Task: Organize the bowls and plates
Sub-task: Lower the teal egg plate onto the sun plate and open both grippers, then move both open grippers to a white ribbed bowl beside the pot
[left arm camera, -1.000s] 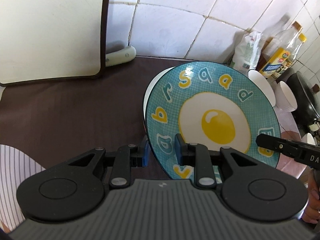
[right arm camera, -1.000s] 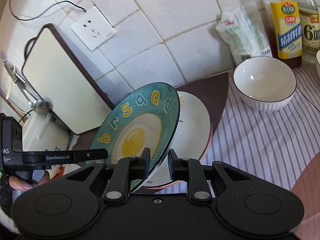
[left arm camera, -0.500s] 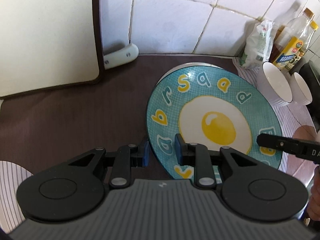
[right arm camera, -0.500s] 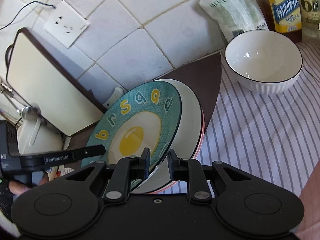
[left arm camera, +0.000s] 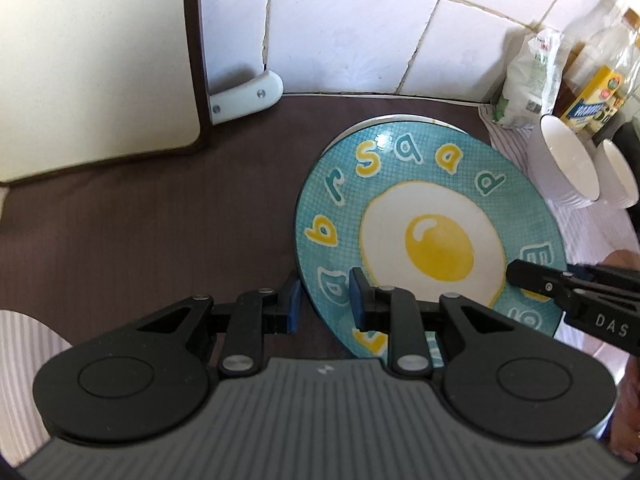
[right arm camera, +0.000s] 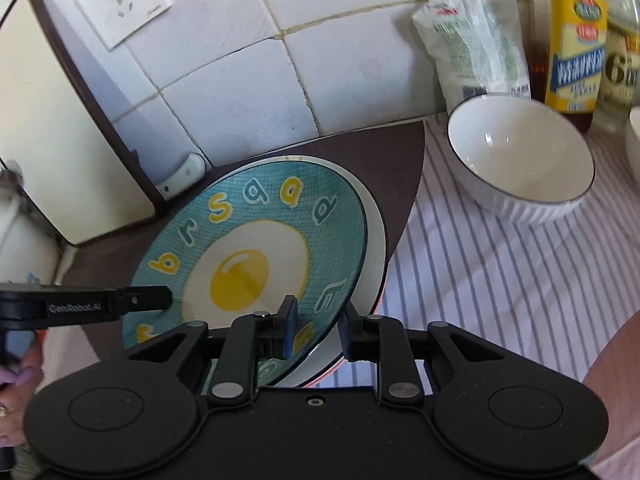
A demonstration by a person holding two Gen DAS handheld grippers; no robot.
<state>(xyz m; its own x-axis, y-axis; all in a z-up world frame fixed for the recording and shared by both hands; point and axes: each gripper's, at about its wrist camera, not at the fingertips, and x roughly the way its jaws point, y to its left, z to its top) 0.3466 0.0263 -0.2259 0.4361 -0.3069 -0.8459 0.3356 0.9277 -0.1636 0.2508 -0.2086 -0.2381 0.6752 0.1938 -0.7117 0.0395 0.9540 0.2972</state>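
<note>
- Basically mid-placement: egg plate (left arm camera: 424, 236) is down over the white plate (right arm camera: 374, 236) on the brown mat (left arm camera: 160, 216), near the tiled wall
- Stack looks like three: under the white plate a pinkish rim peeks out at the near edge in the right wrist view; can't tell more about it
- Left gripper (left arm camera: 324, 304) is clamped on the egg plate's near rim, one pad above and one below
- Right gripper (right arm camera: 318, 330) has its jaws opening; the rim sits between them but the pads look clear of it, gap visible on the outer side
- Egg plate seems seated or nearly so; can't tell if the near edge is fully down
- Done, as I read it: plates stacked in one pile
- Left: release the left side, back both grippers off without dragging the plate
- Then the bowls: white ribbed bowl (right arm camera: 520, 164) sits alone on the striped cloth (right arm camera: 500, 280), a second bowl (left arm camera: 618, 180) just beside it by the bottles (right arm camera: 576, 40), not nested yet
</note>
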